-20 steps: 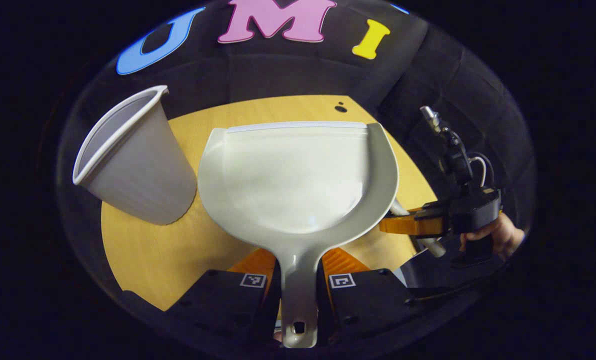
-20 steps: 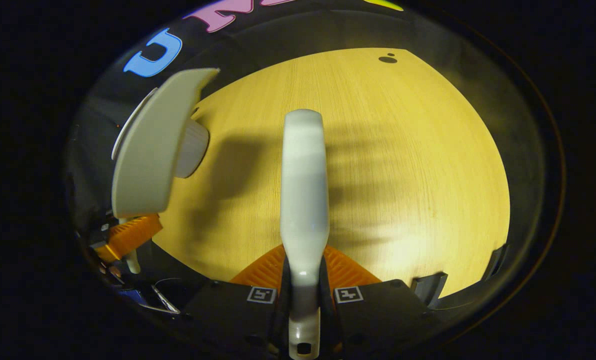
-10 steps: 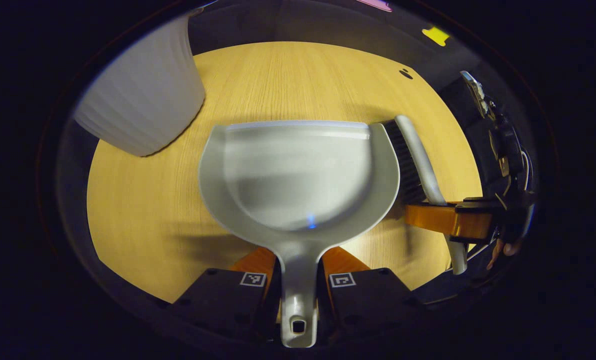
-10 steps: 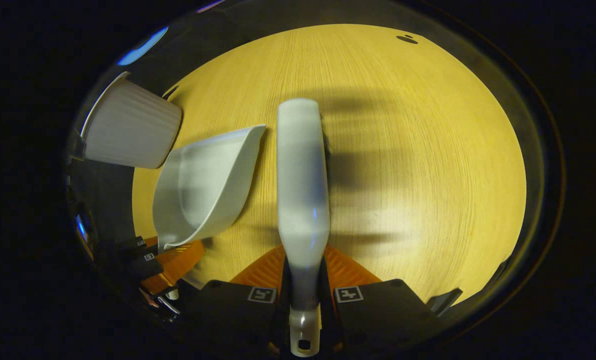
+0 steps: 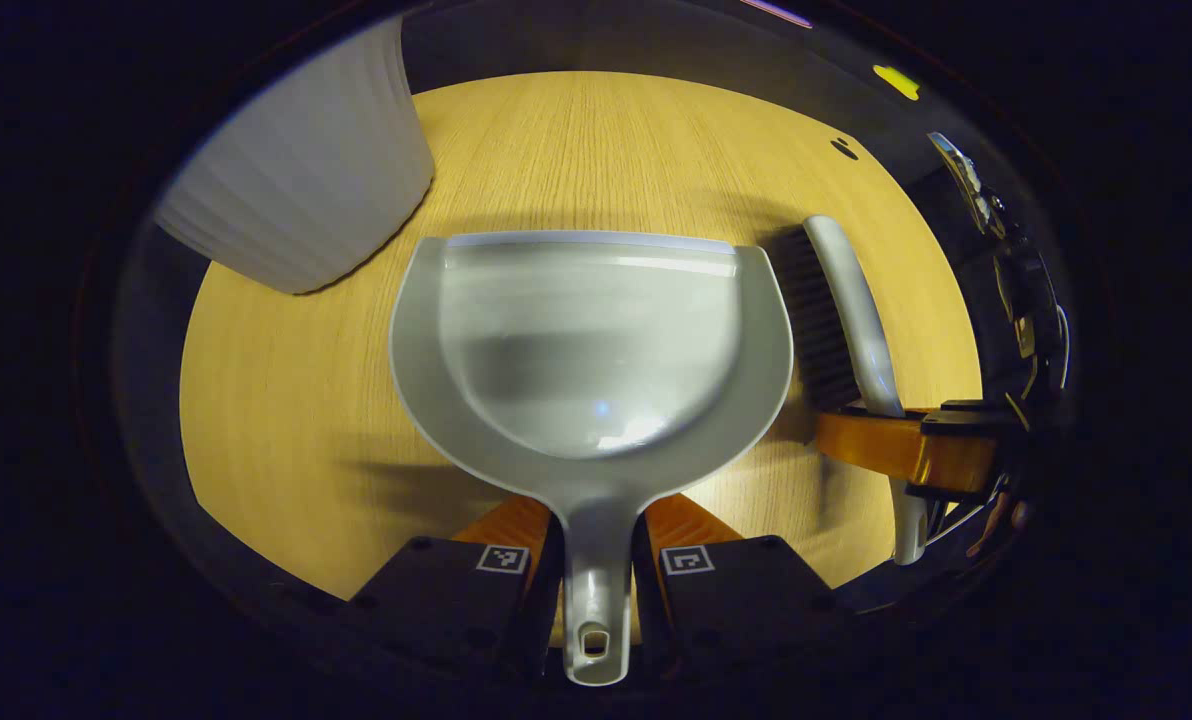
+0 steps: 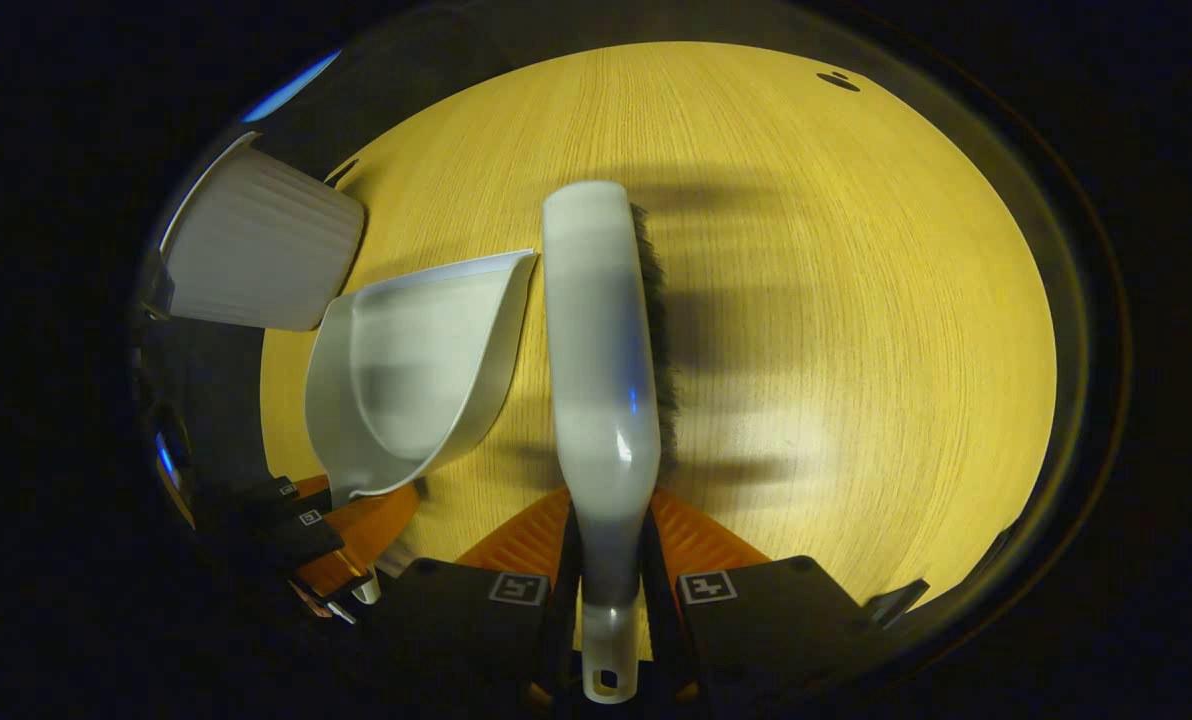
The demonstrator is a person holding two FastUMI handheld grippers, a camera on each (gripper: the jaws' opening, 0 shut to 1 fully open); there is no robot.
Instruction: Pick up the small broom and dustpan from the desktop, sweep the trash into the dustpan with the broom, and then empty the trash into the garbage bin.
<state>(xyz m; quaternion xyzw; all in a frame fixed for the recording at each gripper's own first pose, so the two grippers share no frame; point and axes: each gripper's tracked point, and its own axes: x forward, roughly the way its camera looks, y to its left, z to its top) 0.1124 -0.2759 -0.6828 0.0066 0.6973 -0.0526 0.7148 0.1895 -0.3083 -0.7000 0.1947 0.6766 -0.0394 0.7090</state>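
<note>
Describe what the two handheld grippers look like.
Both look alike. The left gripper and right gripper each have a boxy black body carrying two small square black-and-white markers. On the right gripper, seen from the left gripper view, cables run along its black housing.

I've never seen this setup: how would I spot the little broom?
Start at the wooden desktop, then find the wide pale dustpan. Just beside it is the broom, clamped in the right gripper: narrow, long-handled, and the one thing with dark bristles.

Recording booth, black cloth wall (image 5: pixel 596 40), wooden desktop (image 5: pixel 286 400)
</note>
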